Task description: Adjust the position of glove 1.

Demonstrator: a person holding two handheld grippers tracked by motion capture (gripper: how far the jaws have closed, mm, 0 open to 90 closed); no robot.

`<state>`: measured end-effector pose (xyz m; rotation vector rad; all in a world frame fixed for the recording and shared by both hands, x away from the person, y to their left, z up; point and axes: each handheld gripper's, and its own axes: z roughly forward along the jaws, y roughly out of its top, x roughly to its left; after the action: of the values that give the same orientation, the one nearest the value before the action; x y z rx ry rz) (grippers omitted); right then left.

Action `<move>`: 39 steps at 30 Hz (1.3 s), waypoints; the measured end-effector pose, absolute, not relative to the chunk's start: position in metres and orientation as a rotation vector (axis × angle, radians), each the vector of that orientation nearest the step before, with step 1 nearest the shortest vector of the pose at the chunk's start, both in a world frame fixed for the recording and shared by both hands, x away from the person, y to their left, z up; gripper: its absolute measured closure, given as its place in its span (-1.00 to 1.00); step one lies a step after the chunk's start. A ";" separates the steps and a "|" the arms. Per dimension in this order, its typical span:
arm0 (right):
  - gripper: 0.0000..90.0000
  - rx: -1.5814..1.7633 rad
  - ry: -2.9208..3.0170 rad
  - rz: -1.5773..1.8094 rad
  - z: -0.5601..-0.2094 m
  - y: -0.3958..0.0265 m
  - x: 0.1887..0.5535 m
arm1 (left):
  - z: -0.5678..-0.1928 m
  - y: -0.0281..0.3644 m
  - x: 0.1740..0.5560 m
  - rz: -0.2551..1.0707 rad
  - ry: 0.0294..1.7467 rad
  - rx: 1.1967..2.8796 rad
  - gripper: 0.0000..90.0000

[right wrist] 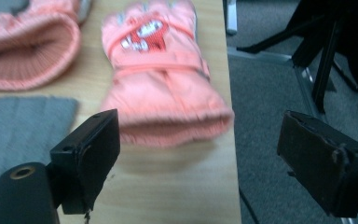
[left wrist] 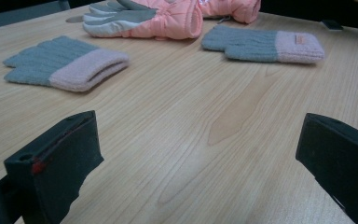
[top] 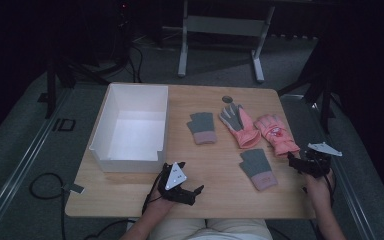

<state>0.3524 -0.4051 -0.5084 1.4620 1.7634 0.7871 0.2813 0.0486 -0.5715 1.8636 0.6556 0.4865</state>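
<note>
Four gloves lie on the wooden table (top: 215, 195). One grey knit glove with a pink cuff (top: 201, 128) (left wrist: 67, 63) lies mid-table, and its twin (top: 258, 169) (left wrist: 265, 44) lies nearer the front. A pink ski glove lies palm up (top: 240, 127) (left wrist: 144, 18). Beside it, at the right edge, is a second pink ski glove with a red logo (top: 276, 133) (right wrist: 161, 74). My left gripper (top: 194, 192) (left wrist: 198, 154) rests open near the front edge, with bare wood between its jaws. My right gripper (top: 296, 163) (right wrist: 198, 154) is open just short of the logo glove's cuff, holding nothing.
A white open box (top: 130, 127) stands on the left part of the table. A small dark round disc (top: 227, 99) lies near the far edge. Grey carpet (right wrist: 279, 93) drops off past the table's right edge. A metal frame (top: 220, 30) stands behind the table.
</note>
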 end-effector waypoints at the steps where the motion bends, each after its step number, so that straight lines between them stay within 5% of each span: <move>1: -0.71 1.447 1.759 0.786 -0.505 -0.403 0.353 | -0.572 0.049 0.281 0.487 0.655 1.864 -1.00; 25: -0.76 1.354 1.851 0.945 -0.422 -0.357 0.392 | -0.572 0.050 0.281 0.483 0.650 1.853 -1.00; 39: -0.69 1.247 1.939 0.993 -0.403 -0.319 0.415 | -0.572 0.050 0.281 0.479 0.652 1.854 -1.00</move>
<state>0.4147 -0.3187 -0.4027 1.2468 1.9387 0.9929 0.2812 0.0501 -0.5715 1.8536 0.6519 0.4788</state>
